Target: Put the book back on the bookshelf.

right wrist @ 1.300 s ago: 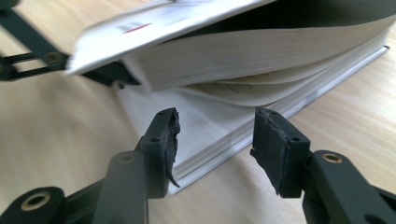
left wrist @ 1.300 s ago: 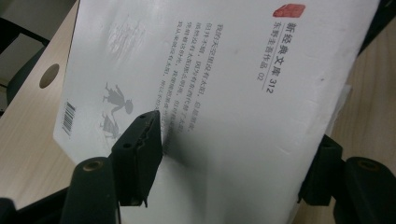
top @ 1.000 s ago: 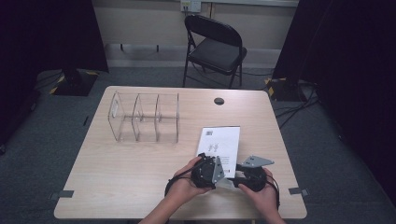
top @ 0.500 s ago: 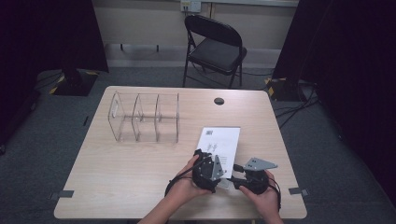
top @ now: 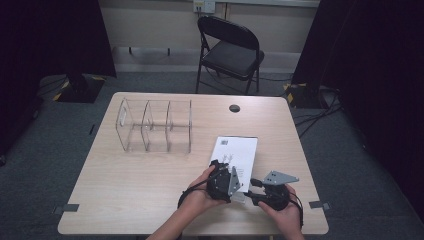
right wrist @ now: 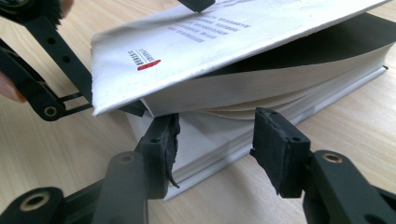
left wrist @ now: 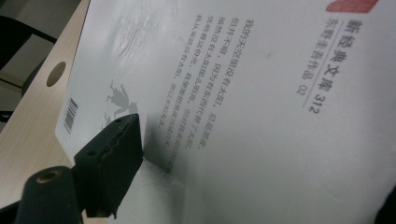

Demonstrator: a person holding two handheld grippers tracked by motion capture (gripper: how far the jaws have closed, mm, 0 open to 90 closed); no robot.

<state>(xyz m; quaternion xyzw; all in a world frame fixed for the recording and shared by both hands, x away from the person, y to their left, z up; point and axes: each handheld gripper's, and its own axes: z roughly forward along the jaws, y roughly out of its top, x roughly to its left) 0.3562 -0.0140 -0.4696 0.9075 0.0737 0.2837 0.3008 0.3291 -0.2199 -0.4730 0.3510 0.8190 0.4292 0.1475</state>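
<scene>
A: Book [right wrist: 243, 51] status? Start at the claws.

B: Left gripper [top: 223, 176] is clamping the white cover. In the left gripper view one black pad [left wrist: 114, 154] is pressing on the printed face beside the small grey figures, and the cover is dimpling under it. The other jaw is sitting under the cover, out of sight. So it's clenched on the book's cover.

A: Right one?

B: Right gripper [right wrist: 215, 144] is released. Its jaws are standing apart in front of the page block, one pad [right wrist: 163, 140] against the lower pages near the corner, the other clear of the paper above the desk. It's gripping nothing.

A: How's the book sitting?

B: Lying flat, with the cover and a thick wad of pages tilting up off the rest. Black endpaper is showing in the gap. Cover is carrying a red mark, columns of Chinese text and a barcode.

A: Where on the desk?

B: High view: book is lying towards the near right corner of the desk [top: 125, 185], near the front edge. Both hands are coming in over that edge, left hand [top: 200, 195] and right hand [top: 282, 217] side by side.

A: Anything else?

B: Clear divided organiser [top: 154, 125] is standing towards the far left, well apart from the book. Round cable hole [top: 234, 108] is sitting near the far edge. Black folding chair [top: 230, 50] is standing behind the desk.
</scene>
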